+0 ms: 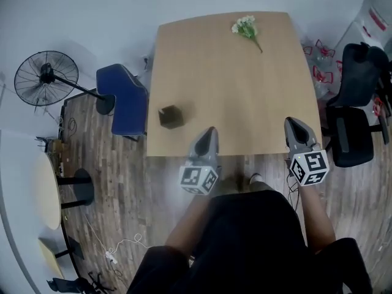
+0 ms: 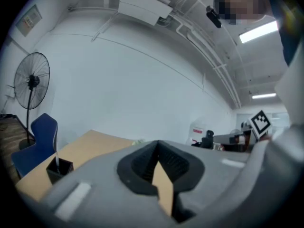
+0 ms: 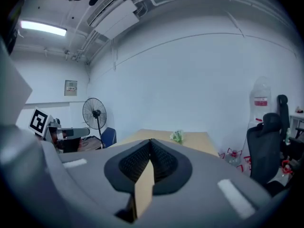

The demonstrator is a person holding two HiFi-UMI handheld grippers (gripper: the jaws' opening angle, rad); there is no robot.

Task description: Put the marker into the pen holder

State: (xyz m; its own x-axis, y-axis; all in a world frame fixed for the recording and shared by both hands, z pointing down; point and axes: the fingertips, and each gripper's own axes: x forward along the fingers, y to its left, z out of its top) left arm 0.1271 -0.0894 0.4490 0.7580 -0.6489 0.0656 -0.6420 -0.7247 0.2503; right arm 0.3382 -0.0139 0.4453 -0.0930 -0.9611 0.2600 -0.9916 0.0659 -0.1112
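Ahead and left of your left gripper [image 1: 209,136], the pen holder [image 1: 171,116] sits on the table [image 1: 245,90], with 1 thin pale marker [image 2: 57,159] upright inside it. That gripper's jaws are pressed together, empty. Your right gripper [image 1: 295,129] is likewise closed on nothing, with the flower sprig [image 1: 246,28] far ahead of it.
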